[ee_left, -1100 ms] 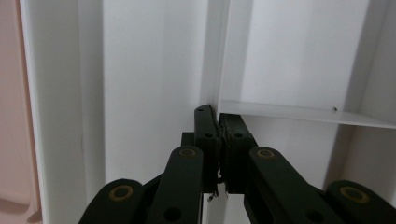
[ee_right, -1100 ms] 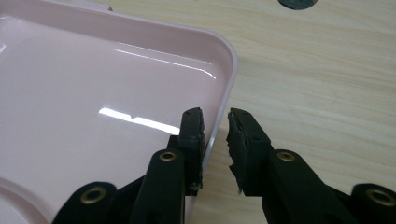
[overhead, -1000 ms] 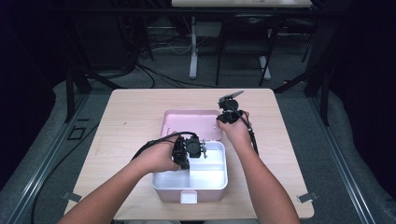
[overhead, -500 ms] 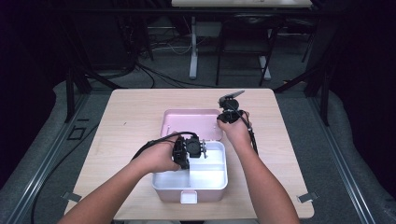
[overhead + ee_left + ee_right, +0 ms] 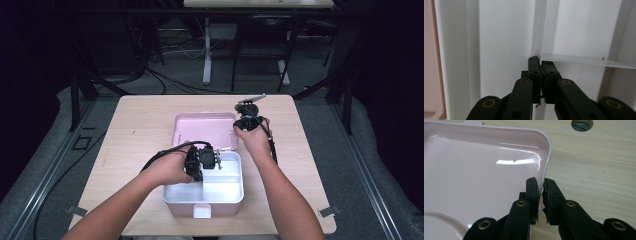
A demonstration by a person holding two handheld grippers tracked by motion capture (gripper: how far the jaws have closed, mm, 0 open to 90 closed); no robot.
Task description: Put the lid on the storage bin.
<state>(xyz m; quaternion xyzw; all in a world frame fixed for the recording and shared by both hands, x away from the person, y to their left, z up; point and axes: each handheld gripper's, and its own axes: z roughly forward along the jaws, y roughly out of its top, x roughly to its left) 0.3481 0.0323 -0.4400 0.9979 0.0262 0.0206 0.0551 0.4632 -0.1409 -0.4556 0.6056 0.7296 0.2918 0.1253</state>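
A white compartment box (image 5: 235, 197) stands near the table's front, and its pink lid (image 5: 200, 130) lies open flat behind it. Reaching in from the left, my left gripper (image 5: 216, 161) is inside the box. Its jaws (image 5: 541, 61) are shut on the thin white divider wall (image 5: 537, 30). My right gripper (image 5: 239, 129) is at the lid's right edge. Its jaws (image 5: 540, 181) have just been closing and now pinch the pink lid's rim (image 5: 546, 162) between them.
The light wooden table (image 5: 140, 130) has a small round hole (image 5: 582, 124) just beyond the lid's far right corner. Both forearms come in from the bottom edge. Dark floor, cables and table legs lie behind the table.
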